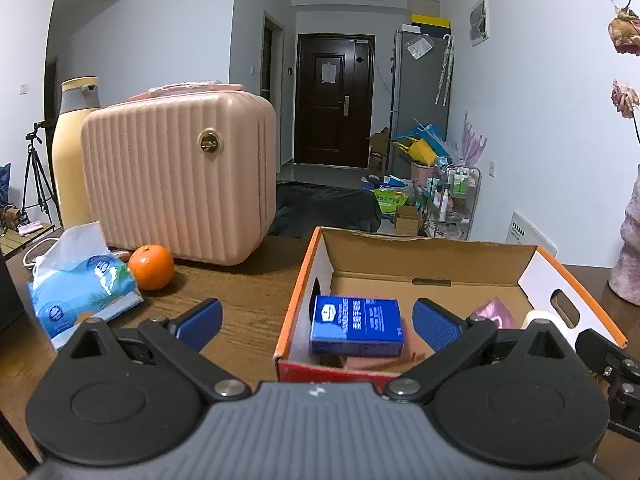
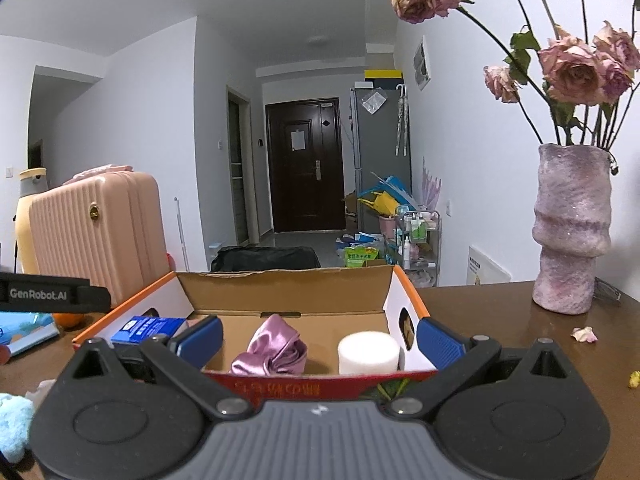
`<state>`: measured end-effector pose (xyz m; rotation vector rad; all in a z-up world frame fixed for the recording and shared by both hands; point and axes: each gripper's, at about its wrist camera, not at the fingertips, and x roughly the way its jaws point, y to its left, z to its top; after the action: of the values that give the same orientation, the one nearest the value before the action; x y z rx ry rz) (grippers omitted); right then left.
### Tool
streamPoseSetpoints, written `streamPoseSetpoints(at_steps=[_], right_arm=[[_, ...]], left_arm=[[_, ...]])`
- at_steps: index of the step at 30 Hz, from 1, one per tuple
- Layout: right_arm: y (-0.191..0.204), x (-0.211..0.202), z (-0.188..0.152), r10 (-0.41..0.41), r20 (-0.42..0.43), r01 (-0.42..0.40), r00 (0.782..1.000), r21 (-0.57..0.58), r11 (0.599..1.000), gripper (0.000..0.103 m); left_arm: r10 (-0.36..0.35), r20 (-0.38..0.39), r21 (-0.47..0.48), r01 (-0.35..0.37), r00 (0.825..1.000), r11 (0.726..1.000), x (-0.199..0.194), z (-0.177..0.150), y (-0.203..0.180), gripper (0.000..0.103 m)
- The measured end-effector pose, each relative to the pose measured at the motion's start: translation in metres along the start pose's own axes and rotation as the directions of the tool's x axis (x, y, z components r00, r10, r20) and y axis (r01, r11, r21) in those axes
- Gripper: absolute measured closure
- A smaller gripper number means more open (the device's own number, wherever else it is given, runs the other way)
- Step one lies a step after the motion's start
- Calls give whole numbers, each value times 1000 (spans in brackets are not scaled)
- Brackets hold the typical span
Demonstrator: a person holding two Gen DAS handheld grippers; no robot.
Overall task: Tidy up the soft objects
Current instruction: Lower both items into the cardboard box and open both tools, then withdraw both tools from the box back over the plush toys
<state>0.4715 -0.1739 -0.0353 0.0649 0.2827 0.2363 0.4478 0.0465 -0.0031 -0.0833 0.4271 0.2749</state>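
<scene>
An open cardboard box [image 1: 436, 256] [image 2: 296, 292] with orange edges stands on the brown table. Inside lie a blue tissue pack [image 1: 356, 324] [image 2: 148, 328], a crumpled pink satin cloth [image 2: 276, 350] [image 1: 492, 312] and a white foam roll [image 2: 368, 352]. My left gripper [image 1: 318, 322] is open, straddling the box's left wall with nothing between its fingers. My right gripper [image 2: 318, 340] is open at the box's near wall, empty. A blue soft tissue packet [image 1: 80, 292] lies on the table to the left. A light blue fluffy thing [image 2: 12, 428] shows at the lower left of the right wrist view.
A pink ribbed case [image 1: 180, 176] [image 2: 96, 232] and a cream bottle [image 1: 72, 152] stand behind an orange [image 1: 151, 267]. A pink vase [image 2: 570, 232] with dried roses stands at the right, fallen petals [image 2: 584, 335] near it. Clutter and a dark door lie beyond the table.
</scene>
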Motion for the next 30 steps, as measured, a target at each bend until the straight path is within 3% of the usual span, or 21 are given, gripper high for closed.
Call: streamPoseSetpoints(at_steps=[30], right_arm=[[11, -90, -32, -1, -8, 0, 1000, -28, 1000, 0]], left_arm=[[-2, -6, 28, 2, 1000, 1000, -73, -42, 25, 0]])
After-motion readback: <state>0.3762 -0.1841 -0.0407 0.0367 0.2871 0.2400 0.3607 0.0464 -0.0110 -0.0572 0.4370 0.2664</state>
